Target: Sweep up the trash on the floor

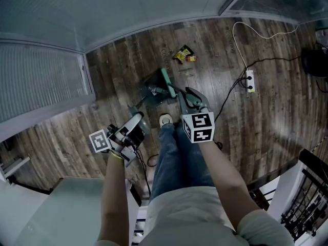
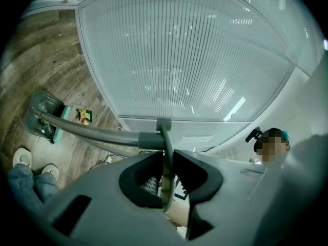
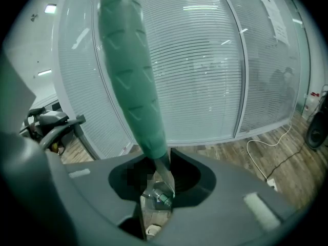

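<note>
Head view | left claw point(image 1: 137, 119): dustpan point(image 1: 151, 80) | right claw point(image 1: 187, 93): broom point(image 1: 167, 81) | wrapper point(image 1: 184, 54) outside dustpan

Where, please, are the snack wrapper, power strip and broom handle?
snack wrapper point(image 1: 183, 54), head view, its yellow middle.
power strip point(image 1: 249, 81), head view, its white body.
broom handle point(image 3: 130, 70), right gripper view, its teal grip.

broom handle point(image 3: 130, 70): teal green
dustpan handle point(image 2: 97, 133): grey
trash wrapper point(image 1: 183, 54): yellow and red
floor point(image 1: 266, 111): dark brown wood grain
marker cube point(image 1: 199, 127): black-and-white squares
jeans point(image 1: 174, 158): blue
</note>
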Action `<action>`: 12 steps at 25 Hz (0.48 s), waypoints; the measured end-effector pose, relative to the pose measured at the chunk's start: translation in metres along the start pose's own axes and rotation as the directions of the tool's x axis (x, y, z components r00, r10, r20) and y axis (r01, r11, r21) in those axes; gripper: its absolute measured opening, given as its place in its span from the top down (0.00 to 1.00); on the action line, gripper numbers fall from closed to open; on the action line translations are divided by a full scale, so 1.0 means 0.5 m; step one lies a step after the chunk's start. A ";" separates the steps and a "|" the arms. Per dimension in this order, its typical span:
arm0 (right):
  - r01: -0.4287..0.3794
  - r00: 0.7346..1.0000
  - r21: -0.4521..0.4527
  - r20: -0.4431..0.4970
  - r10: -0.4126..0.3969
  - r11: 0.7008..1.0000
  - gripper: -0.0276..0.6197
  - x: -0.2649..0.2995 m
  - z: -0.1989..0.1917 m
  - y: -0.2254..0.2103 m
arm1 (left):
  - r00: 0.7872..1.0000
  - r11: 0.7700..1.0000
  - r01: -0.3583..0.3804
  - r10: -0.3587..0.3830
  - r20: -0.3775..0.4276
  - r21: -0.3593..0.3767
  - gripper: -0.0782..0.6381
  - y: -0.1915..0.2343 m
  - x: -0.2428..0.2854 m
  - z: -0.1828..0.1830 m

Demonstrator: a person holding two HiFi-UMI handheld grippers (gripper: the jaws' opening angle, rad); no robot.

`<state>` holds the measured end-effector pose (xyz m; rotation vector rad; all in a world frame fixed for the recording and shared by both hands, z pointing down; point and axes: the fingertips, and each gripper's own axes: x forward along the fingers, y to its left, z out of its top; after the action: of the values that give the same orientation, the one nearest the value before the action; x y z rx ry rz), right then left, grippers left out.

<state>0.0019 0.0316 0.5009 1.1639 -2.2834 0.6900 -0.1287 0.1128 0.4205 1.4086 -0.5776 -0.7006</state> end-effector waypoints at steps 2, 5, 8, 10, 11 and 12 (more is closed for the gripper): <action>-0.011 1.000 0.007 0.006 0.011 1.000 0.81 0.000 0.007 0.008 | 1.000 1.000 -0.001 0.001 0.003 0.001 0.79 0.000 -0.001 0.000; -0.023 1.000 0.015 0.013 0.023 1.000 0.81 0.001 0.014 0.019 | 1.000 1.000 -0.003 0.003 0.007 -0.001 0.79 0.002 -0.003 0.001; -0.025 1.000 0.013 0.016 0.024 1.000 0.81 0.001 0.017 0.024 | 1.000 1.000 -0.003 0.003 0.008 -0.003 0.79 0.002 -0.002 -0.001; -0.020 1.000 0.014 0.019 0.019 1.000 0.81 -0.001 0.020 0.022 | 1.000 1.000 -0.004 0.004 0.009 -0.005 0.79 0.003 -0.001 -0.003; -0.016 1.000 0.016 0.022 0.016 1.000 0.81 -0.003 0.021 0.021 | 1.000 1.000 -0.005 0.005 0.009 -0.005 0.79 0.003 -0.001 -0.003; -0.012 1.000 0.017 0.025 0.012 1.000 0.81 -0.004 0.023 0.019 | 1.000 1.000 -0.005 0.005 0.010 -0.005 0.79 0.004 -0.002 -0.003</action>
<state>-0.0072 0.0304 0.4888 1.1738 -2.3117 0.7042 -0.1280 0.1148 0.4225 1.3999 -0.5862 -0.7048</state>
